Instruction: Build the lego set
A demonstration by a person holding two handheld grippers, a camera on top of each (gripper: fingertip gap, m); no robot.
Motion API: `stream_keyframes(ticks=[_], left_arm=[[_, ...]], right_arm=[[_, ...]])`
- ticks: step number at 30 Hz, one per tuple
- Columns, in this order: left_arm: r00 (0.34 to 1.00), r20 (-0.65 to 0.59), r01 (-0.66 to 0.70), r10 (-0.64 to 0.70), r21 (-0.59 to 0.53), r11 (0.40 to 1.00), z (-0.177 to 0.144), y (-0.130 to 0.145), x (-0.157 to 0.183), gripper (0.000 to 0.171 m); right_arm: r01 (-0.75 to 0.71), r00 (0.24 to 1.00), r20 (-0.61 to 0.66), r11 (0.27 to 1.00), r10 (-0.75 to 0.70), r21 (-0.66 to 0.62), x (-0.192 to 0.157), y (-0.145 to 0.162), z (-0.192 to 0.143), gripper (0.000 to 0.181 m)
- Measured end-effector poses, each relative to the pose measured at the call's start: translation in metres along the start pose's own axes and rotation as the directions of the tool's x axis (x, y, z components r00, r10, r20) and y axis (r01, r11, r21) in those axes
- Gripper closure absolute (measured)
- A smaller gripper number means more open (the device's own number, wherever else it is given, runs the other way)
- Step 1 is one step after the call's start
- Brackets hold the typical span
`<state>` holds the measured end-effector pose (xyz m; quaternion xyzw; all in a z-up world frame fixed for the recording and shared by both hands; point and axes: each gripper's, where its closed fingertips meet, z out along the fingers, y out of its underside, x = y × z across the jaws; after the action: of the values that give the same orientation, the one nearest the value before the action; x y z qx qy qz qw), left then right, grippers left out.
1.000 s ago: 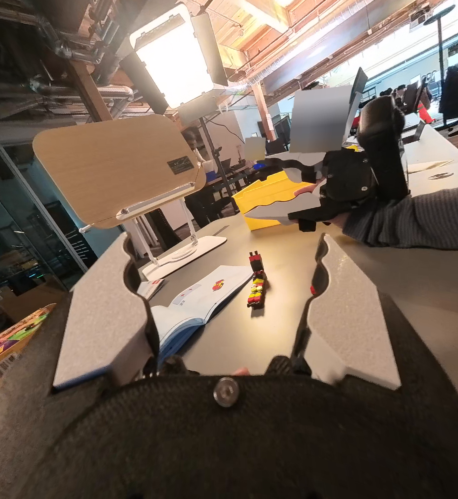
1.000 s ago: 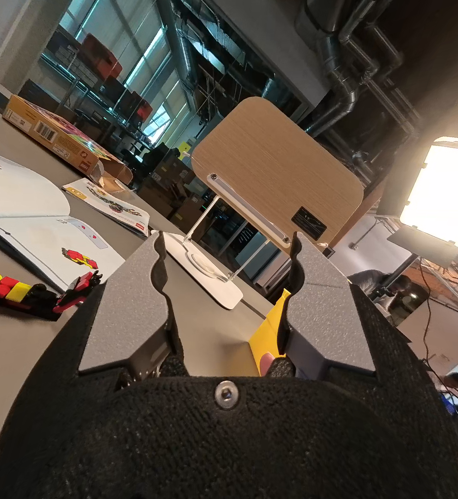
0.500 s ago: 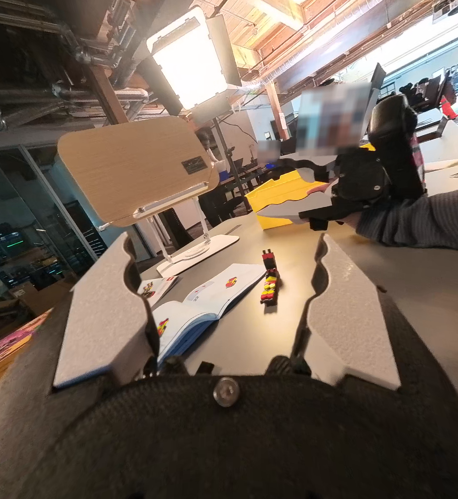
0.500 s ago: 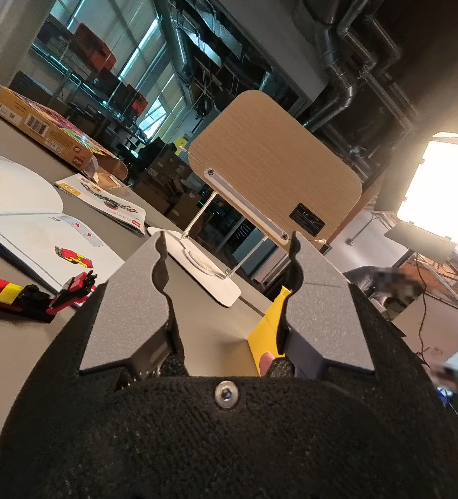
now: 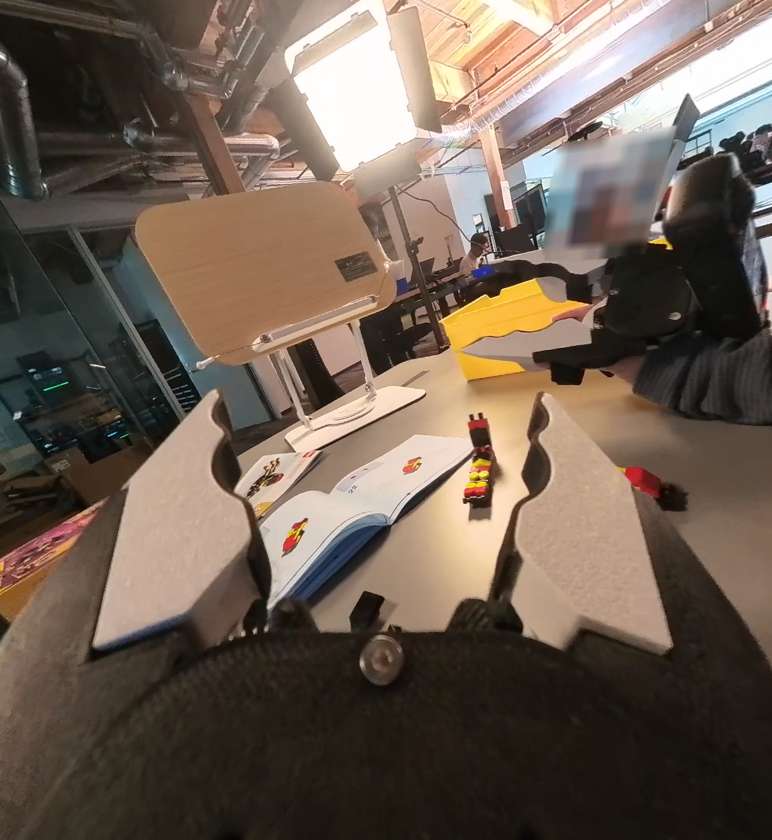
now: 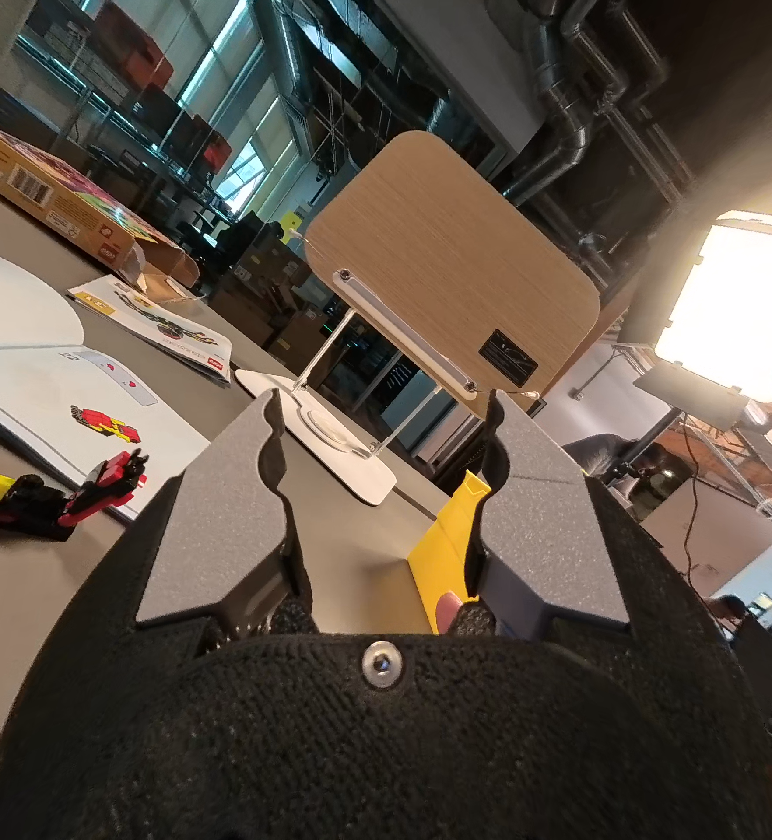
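Note:
A long red, yellow and black lego build [image 5: 478, 472] lies on the grey table [image 5: 420, 559], right of the open instruction booklet [image 5: 357, 495]. It also shows at the left edge of the right wrist view [image 6: 52, 500]. A small red and black lego piece [image 5: 652, 485] lies right of my left gripper's right finger. My left gripper [image 5: 377, 400] is open and empty, held above the table near the booklet. My right gripper [image 6: 382, 397] is open and empty, beside the yellow bin [image 6: 443, 559]. It shows in the left wrist view [image 5: 507, 318] in front of that bin [image 5: 498, 336].
A wooden book stand [image 5: 261, 272] on a white base stands at the table's back. A second booklet [image 5: 279, 472] and the lego box [image 6: 57, 204] lie at the left. A small black piece [image 5: 366, 604] lies close under my left gripper. A sleeved arm [image 5: 716, 382] rests on the table.
My left gripper has tilted and shifted, so the booklet, the build and the small red piece show more fully. My right gripper has moved slightly closer to the build and stays open.

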<state>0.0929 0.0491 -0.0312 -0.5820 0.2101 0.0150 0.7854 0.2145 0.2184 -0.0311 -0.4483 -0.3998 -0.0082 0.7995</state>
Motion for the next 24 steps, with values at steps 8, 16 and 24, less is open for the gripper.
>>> stream_keyframes(ticks=[8, 16, 24], left_arm=[[1.000, -0.017, 0.023, -0.023, -0.019, 1.000, 0.001, 0.004, 0.002, 0.045], [0.998, -0.050, 0.032, -0.034, -0.031, 0.999, 0.003, 0.007, 0.008, 0.048], [0.996, -0.015, 0.087, -0.087, -0.020, 0.996, 0.001, 0.006, -0.003, 0.057]], right_arm=[[0.004, 1.000, 0.018, 1.000, -0.004, 0.024, -0.003, -0.005, 0.000, 0.094], [-0.052, 0.999, 0.013, 0.998, 0.051, 0.033, 0.003, -0.002, -0.003, 0.094], [-0.110, 0.994, -0.015, 0.994, 0.110, 0.022, 0.014, 0.005, -0.006, 0.100]])
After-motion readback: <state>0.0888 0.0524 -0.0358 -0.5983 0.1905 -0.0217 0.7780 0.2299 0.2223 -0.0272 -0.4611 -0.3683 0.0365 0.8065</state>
